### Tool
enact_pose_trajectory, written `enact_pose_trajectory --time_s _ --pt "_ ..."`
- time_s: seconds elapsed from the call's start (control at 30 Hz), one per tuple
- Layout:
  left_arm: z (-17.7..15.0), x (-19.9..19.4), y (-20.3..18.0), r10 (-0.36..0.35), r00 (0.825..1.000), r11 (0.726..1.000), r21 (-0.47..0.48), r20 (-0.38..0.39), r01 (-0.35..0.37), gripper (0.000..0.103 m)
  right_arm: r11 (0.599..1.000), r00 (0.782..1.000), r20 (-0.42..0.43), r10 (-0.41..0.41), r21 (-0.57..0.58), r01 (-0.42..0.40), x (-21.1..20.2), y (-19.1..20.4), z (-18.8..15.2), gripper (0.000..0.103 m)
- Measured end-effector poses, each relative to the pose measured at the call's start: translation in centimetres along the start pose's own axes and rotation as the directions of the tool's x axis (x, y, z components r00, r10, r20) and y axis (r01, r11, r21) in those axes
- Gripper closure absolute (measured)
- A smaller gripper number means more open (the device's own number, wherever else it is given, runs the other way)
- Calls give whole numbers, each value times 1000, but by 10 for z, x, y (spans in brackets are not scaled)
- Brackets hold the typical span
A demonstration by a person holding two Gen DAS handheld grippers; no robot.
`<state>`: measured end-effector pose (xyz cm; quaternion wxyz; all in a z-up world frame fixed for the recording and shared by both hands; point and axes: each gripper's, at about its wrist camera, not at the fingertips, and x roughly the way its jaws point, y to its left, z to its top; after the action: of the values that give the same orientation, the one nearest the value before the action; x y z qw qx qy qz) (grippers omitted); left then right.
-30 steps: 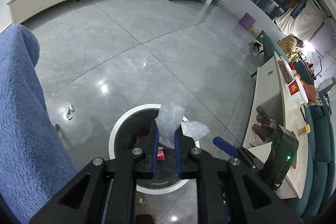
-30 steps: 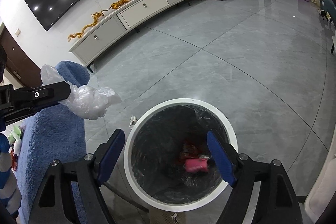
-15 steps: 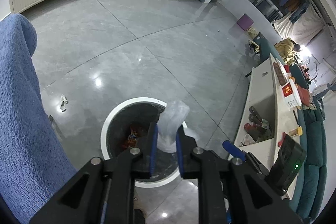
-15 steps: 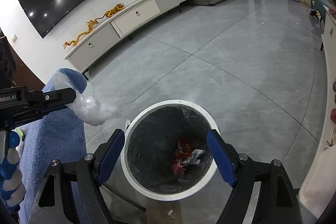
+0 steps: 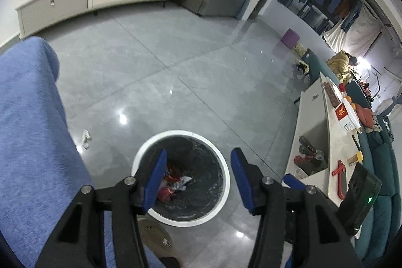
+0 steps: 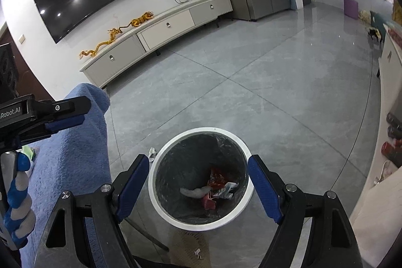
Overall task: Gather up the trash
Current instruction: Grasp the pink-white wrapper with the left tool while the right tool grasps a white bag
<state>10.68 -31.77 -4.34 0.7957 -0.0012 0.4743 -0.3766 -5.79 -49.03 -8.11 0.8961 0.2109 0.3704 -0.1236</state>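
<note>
Above white-rimmed trash bin point(image 5: 221, 202): left gripper point(image 5: 198, 180) spread, empty; right gripper point(image 6: 198, 187) spread, empty; wrappers point(image 6: 216, 189) inside.

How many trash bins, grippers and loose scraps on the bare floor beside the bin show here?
Trash bin: 1
Grippers, both open and empty: 2 (left gripper, right gripper)
White scrap on the bare floor: 1
Total: 4

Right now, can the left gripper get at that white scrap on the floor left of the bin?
Probably yes. The left gripper is open and empty above the bin; the white scrap lies on bare floor beside the blue chair, nothing over it.
</note>
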Motion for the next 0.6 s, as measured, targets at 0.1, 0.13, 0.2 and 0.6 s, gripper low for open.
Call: enact_pose_trajectory --time_s 0.1,0.13,0.2,0.6 --pt "-7 -27 4 18 997 1000 23 77 -20 52 1000 1000 18 8 -23 -8 -10 10 2 24" --pt "-9 -34 4 30 995 999 36 98 -33 52 999 1000 24 13 -30 -12 -14 15 3 24" --pt "-16 -50 5 49 991 996 70 127 -59 52 999 999 35 22 -45 -21 -20 23 4 24" --pt "-78 -155 73 138 966 982 99 218 -163 52 984 989 125 77 -166 -55 -57 98 14 24"
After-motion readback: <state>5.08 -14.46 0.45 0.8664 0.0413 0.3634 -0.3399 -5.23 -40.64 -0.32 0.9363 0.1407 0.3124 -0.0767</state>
